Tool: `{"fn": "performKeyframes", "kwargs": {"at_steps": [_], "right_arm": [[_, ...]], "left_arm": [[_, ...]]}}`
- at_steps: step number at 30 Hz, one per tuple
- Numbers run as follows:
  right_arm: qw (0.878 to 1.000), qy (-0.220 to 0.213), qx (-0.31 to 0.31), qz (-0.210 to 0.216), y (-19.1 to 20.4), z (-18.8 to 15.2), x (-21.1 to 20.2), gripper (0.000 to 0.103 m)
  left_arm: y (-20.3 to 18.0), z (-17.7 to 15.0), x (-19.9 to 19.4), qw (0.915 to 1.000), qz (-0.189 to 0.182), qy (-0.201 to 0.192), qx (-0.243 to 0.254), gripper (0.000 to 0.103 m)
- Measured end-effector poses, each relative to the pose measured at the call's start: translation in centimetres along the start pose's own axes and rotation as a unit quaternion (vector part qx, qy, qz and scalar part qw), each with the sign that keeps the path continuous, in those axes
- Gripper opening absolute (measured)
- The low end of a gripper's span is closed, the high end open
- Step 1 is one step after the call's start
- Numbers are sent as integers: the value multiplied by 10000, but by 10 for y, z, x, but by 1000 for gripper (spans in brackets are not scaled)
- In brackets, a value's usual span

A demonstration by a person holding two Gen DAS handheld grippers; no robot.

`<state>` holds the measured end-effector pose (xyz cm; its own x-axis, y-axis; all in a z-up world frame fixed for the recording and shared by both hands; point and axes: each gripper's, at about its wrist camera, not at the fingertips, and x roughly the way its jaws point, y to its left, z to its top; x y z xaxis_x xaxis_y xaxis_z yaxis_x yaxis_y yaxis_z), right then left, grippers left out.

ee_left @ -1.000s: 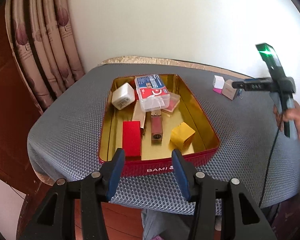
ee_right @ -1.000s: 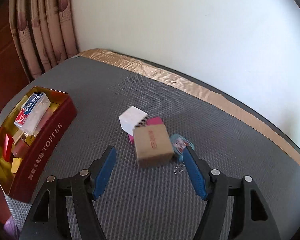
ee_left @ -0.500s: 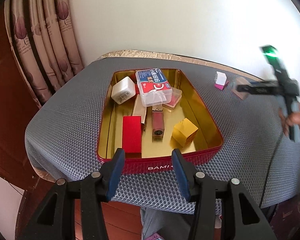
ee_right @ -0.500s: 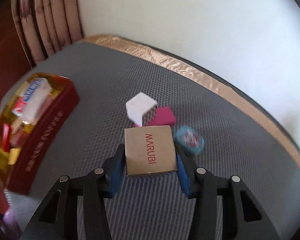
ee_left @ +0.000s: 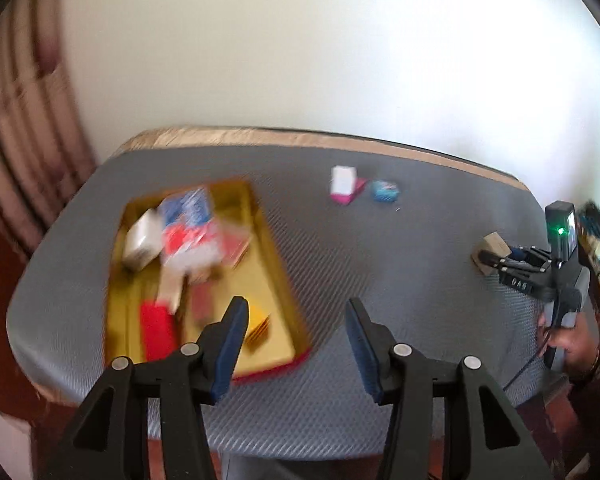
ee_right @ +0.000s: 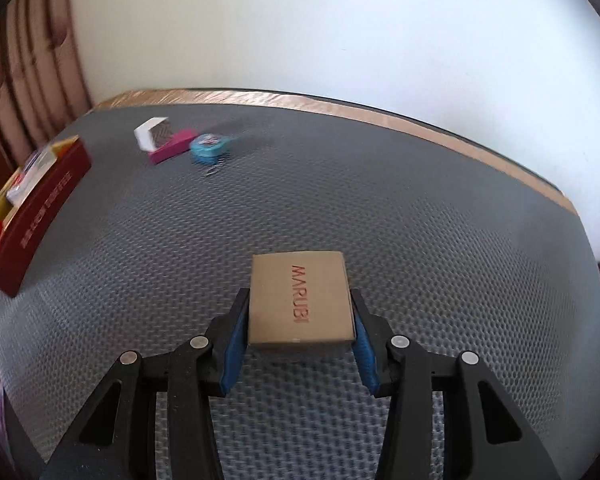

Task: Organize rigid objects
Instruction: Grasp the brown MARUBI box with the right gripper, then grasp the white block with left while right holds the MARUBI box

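A brown cardboard box [ee_right: 298, 300] printed MARUBI sits between the blue pads of my right gripper [ee_right: 299, 294]. Its jaws are closing and the pads press on the box's two sides, just above the grey mesh mat. In the left wrist view the same box [ee_left: 490, 248] shows at the far right, in the right gripper [ee_left: 485, 258]. My left gripper [ee_left: 295, 302] hovers by the right edge of the red and gold tin [ee_left: 286, 280]; its jaws are opening with nothing between them. The tin holds several small boxes, blurred here.
A white box [ee_right: 148, 132], a pink box [ee_right: 172, 151] and a round blue item [ee_right: 208, 147] lie together at the back of the mat. The tin [ee_right: 40, 216] is at the left edge. A person's hand [ee_left: 560, 340] holds the right gripper. Curtains hang at the left.
The right gripper closed on the brown box and carried it away from the white and pink boxes, toward the right. The left gripper swung right, so the tin now lies left of it.
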<state>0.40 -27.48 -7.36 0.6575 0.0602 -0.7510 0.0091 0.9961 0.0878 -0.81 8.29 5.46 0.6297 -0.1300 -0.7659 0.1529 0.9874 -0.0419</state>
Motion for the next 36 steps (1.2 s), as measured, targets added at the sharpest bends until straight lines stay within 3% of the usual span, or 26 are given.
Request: {"fn": "performKeyframes", "kwargs": {"at_steps": [6, 14, 20, 27, 34, 36], "right_arm": [[9990, -339, 265, 109, -4, -3, -4, 43], [9972, -401, 403, 487, -12, -7, -9, 43], [9959, -412, 466, 659, -15, -10, -11, 43], [9954, -313, 492, 756, -15, -9, -6, 43], [9950, -284, 518, 806, -13, -7, -2, 43], [9950, -279, 526, 800, -14, -8, -2, 43]], "left_arm": [[-41, 67, 48, 9979, -113, 198, 603, 52], [-57, 131, 141, 9949, 2, 627, 789, 52], [-59, 144, 189, 9898, -123, 1027, 977, 52], [-64, 150, 215, 9846, -313, 1249, 1181, 52], [-69, 149, 249, 9797, -71, 1520, 1302, 52], [-64, 147, 254, 9813, -283, 1560, 1094, 35]]}}
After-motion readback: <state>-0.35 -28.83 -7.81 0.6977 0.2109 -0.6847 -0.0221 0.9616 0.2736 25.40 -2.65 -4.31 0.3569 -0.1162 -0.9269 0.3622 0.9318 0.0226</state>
